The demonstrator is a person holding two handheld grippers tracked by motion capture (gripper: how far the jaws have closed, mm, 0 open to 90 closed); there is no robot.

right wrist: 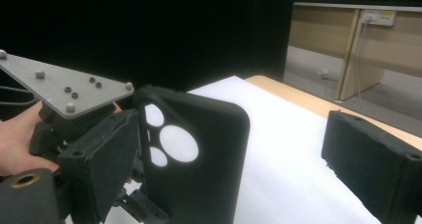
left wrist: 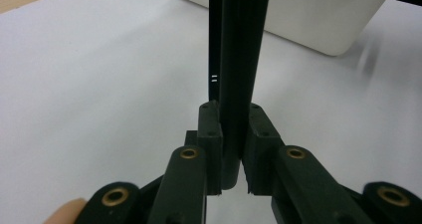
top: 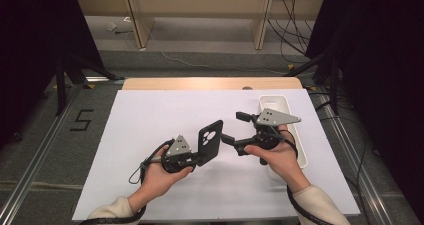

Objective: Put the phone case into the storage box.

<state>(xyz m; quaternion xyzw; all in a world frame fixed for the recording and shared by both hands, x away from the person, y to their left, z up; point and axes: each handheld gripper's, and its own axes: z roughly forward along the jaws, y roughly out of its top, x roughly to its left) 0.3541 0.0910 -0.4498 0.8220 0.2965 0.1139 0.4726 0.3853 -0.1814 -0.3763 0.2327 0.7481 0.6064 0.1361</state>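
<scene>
A black phone case [top: 210,140] with round camera cut-outs stands upright above the white mat, and my left gripper [top: 202,158] is shut on its lower end. In the left gripper view the case [left wrist: 239,59] runs edge-on between the two pads [left wrist: 209,127], which press on it from both sides. My right gripper [top: 233,128] is open just to the right of the case. In the right gripper view the case [right wrist: 199,154] stands in the wide gap of the right gripper [right wrist: 236,164]. One pad [right wrist: 104,164] is close beside it and the other is well apart.
A white mat [top: 150,115] covers the table, with a strip of wood [top: 200,83] bare at the far edge. A long white tray [top: 278,103] lies along the mat's right side, under my right hand. Desk legs and cables are on the floor beyond.
</scene>
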